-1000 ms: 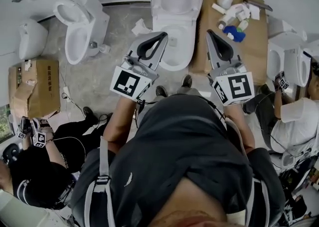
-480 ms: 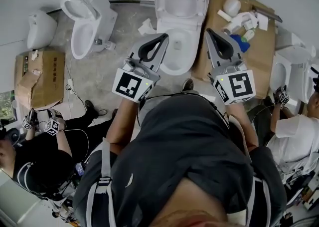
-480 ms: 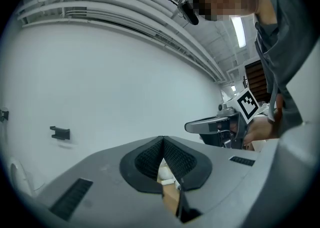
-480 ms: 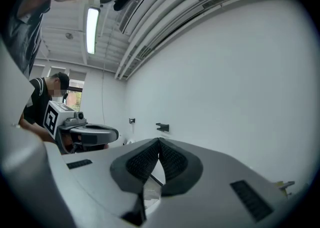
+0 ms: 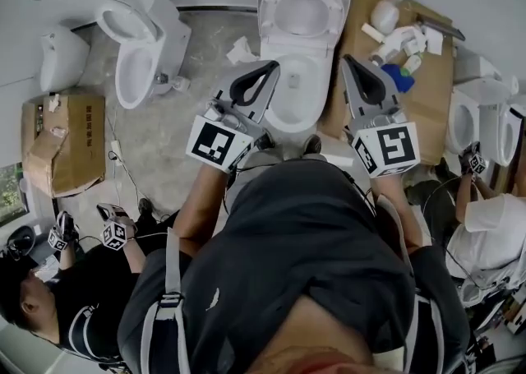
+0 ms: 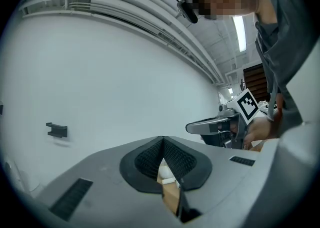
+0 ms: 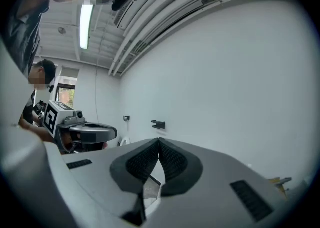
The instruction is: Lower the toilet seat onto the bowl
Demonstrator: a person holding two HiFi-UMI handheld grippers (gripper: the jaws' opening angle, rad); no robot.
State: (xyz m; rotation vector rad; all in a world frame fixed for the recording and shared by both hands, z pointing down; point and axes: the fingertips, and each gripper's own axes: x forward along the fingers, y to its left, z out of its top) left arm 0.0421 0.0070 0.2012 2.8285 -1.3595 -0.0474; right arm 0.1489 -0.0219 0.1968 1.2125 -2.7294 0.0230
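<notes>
A white toilet (image 5: pixel 297 76) stands straight ahead in the head view. Its seat (image 5: pixel 303 11) looks raised, leaning back toward the wall, with the bowl (image 5: pixel 289 105) below it. My left gripper (image 5: pixel 271 65) hovers over the bowl's left side, shut and empty. Held over the bowl's right edge, my right gripper (image 5: pixel 347 58) is also shut on nothing. Neither touches the seat. In the left gripper view the jaws (image 6: pixel 162 139) meet at the tips, and the right gripper (image 6: pixel 215 126) shows beside them. The right gripper view shows shut jaws (image 7: pixel 159 141) facing a bare white wall.
A second toilet (image 5: pixel 140 43) and a white basin (image 5: pixel 64 56) stand at left, near a cardboard box (image 5: pixel 62 142). Bottles (image 5: pixel 393 35) lie on flat cardboard (image 5: pixel 427 76) at right, beside another toilet (image 5: pixel 468 113). People (image 5: pixel 66 315) with grippers sit at lower left and right.
Both grippers have moved a little forward, toward the toilet, with their jaws still shut. The person at lower left has shifted position.
</notes>
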